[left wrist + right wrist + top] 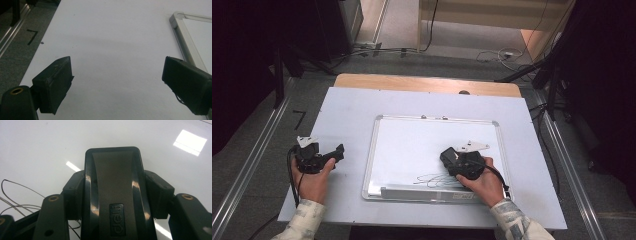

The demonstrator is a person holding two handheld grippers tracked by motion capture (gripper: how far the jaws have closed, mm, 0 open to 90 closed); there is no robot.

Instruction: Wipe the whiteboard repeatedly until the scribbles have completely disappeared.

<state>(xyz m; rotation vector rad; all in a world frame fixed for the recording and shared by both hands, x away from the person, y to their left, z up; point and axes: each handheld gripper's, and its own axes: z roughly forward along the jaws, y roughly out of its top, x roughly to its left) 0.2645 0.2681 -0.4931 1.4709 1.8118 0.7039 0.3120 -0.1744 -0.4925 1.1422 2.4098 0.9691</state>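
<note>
A white whiteboard [422, 142] with a silver frame lies flat on the table. Thin dark scribbled lines [434, 178] run across its near part. My right gripper [452, 160] rests over the board beside those lines, shut on a black eraser [447, 155]. In the right gripper view the eraser [112, 165] stands clamped between both pads of the right gripper [115, 195], with scribbled lines [15, 195] at the left. Left of the board, my left gripper [337, 151] is held low over the table, open with nothing in it. Seen in its own view, the left gripper [117, 75] has jaws spread wide.
A pale sheet [112, 37] covers the table; the whiteboard's frame corner [185, 42] lies to the right of the left gripper. A black "7" mark [299, 119] sits on the grey floor at left. Cables and dark stands lie beyond the table's far edge.
</note>
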